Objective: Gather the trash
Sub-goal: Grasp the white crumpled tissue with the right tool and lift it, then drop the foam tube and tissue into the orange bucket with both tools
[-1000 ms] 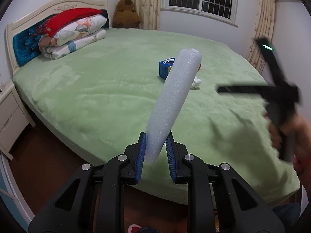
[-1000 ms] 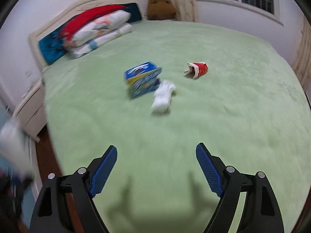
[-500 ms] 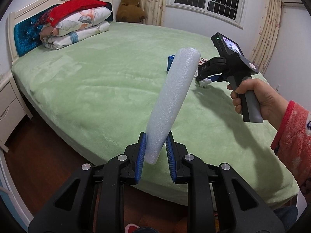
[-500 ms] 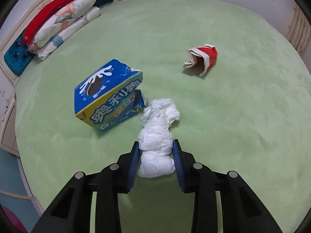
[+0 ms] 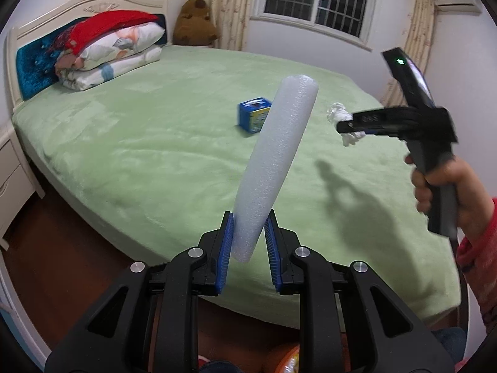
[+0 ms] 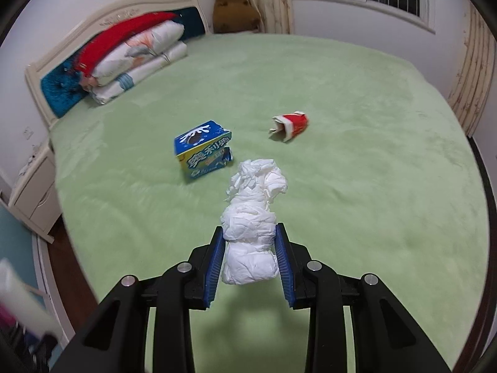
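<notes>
My left gripper (image 5: 248, 233) is shut on a white foam tube (image 5: 273, 161) that sticks up and away over the bed's near edge. My right gripper (image 6: 250, 248) is shut on a wad of white tissue (image 6: 251, 217) and holds it above the green bed (image 6: 372, 186). In the left wrist view the right gripper (image 5: 348, 126) hangs at the right with the tissue (image 5: 337, 112) in it. A blue snack box (image 6: 203, 154) and a crushed red carton (image 6: 290, 126) lie on the bed beyond the tissue. The box (image 5: 253, 118) also shows in the left wrist view.
Folded quilts and a red blanket (image 5: 108, 49) are stacked at the headboard, with a brown plush toy (image 5: 194, 23) in the corner. A white nightstand (image 6: 34, 192) stands left of the bed. Dark wood floor (image 5: 62, 248) runs along the near edge. A window and curtains lie behind.
My right gripper closed on the tissue wad and has lifted it off the bed and pulled back. The left gripper keeps holding the foam tube, nearly still.
</notes>
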Demonstrator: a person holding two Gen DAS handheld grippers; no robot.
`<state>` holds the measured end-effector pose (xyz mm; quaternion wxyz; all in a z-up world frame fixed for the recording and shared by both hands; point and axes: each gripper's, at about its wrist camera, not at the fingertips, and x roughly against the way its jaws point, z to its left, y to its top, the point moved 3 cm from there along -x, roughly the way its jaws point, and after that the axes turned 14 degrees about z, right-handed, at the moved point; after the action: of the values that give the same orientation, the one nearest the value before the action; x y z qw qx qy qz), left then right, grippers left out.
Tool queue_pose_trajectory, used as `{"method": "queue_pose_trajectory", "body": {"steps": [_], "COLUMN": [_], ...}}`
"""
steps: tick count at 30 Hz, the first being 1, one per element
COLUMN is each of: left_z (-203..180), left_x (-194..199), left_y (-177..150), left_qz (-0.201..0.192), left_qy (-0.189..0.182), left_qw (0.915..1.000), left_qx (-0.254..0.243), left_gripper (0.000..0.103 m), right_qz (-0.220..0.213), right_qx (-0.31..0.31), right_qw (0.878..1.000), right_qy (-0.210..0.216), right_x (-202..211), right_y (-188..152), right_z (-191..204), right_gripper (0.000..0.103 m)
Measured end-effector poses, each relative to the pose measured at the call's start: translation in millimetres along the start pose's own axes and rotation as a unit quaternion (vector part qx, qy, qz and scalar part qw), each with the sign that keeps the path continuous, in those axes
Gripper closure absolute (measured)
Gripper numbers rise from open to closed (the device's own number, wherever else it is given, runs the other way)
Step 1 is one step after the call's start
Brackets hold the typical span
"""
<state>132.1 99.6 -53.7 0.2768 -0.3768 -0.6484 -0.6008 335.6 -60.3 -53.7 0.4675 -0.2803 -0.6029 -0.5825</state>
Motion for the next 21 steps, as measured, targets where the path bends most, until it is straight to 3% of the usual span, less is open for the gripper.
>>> {"method": "queue_pose_trajectory", "body": {"steps": [7, 12, 16, 21], "left_z": [-47, -77, -95, -117], "left_x": [32, 44, 43, 22], "left_y": [-18, -41, -65, -107], "left_qz": [-0.012, -0.008, 0.013, 0.066], "left_qy": [-0.011, -0.018, -0.029, -0.041], "left_qw": [0.9991, 0.9981, 0.9969, 0.9921], "left_qx": [-0.039, -0.058, -0.072, -0.098], "left_gripper": [0.082, 0.082, 0.082, 0.082], "right_qz": [-0.037, -0.057, -0.055, -0.038], "right_qx": [0.008, 0.007, 0.006, 0.01], "right_qw": [0.999, 0.998, 0.998, 0.998], "right_qy": [0.014, 0.027, 0.044, 0.054], "right_x": [81, 117, 129, 130], "right_y": [-93, -161, -216, -280], "right_z": [-25, -38, -44, -46], "right_gripper": [0.071, 0.07, 0.07, 0.07]}}
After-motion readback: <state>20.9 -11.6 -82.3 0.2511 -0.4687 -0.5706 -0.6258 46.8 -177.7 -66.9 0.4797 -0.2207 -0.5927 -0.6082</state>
